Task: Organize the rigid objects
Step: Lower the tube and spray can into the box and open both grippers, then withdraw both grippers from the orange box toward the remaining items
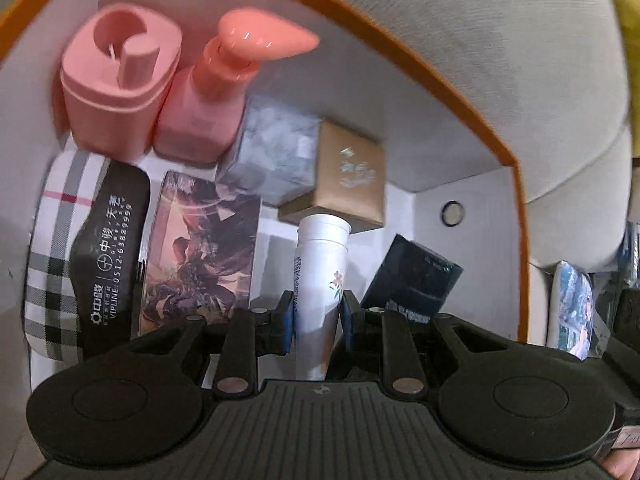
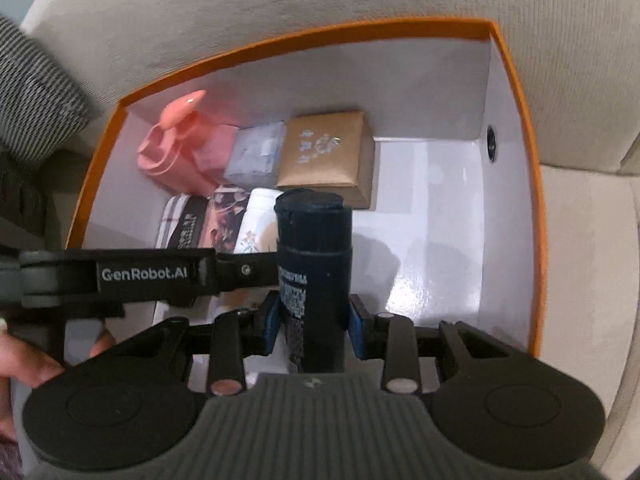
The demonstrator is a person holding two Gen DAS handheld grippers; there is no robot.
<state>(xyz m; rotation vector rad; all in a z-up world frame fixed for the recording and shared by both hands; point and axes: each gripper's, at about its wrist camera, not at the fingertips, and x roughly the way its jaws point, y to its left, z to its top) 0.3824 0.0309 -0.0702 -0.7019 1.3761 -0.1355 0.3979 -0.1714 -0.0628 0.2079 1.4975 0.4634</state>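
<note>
placing step: left gripper (image 1: 316, 316) clamps a white tube (image 1: 320, 272), right gripper (image 2: 312, 324) clamps a dark box (image 2: 314, 248), both over the orange box (image 2: 516, 92); next, lower and release into free floor.

- White tube (image 1: 320, 272) with a flower print, capped end pointing into the orange-rimmed box (image 2: 516, 92), beside the picture-printed pack (image 1: 200, 248).
- Dark blue packet (image 2: 316, 264), upright over the box's bare white floor.

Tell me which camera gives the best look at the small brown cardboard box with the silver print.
The right wrist view. There the small brown cardboard box with silver print shows its whole printed top, lying flat against the back wall of the orange-rimmed white storage box. In the left wrist view the brown box appears distorted and blurred, and partly covered by the white tube.
</note>
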